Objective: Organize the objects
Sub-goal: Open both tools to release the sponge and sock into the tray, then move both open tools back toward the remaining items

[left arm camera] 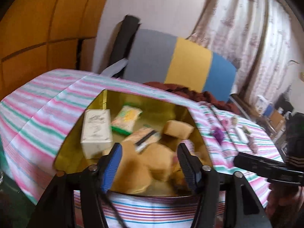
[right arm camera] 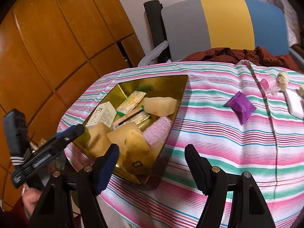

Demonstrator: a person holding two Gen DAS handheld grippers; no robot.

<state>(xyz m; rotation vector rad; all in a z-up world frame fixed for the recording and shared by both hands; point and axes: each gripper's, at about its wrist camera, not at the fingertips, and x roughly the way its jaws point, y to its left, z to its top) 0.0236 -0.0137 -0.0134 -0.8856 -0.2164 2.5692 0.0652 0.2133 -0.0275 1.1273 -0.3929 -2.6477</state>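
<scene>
The left gripper (left arm camera: 150, 161) hangs above a gold tin (left arm camera: 98, 102) with its jaws spread and nothing between them; the tan packets under it lie loose in the tin. The right gripper (right arm camera: 152, 163) is also spread and empty, poised over the striped tablecloth (right arm camera: 209, 142) just beside the tin's near corner. The tin (right arm camera: 171, 79) is crowded: a white box (right arm camera: 103, 115), green-edged packets (right arm camera: 133, 99), pale yellow pouches and a pink bubble-wrapped packet (right arm camera: 159, 129). Still out on the cloth, well apart to the right, lie a purple packet (right arm camera: 241, 106), a small pink-capped bottle (right arm camera: 267, 85) and a white bar (right arm camera: 294, 102). A dark cord (right arm camera: 271, 125) runs down the cloth between the tin and most of those items. The likely trouble ahead: a reach for the remaining pieces could snag that cord or drag the cloth, and the heaped pouches near the tin's front edge could spill if more is dropped on top.
</scene>
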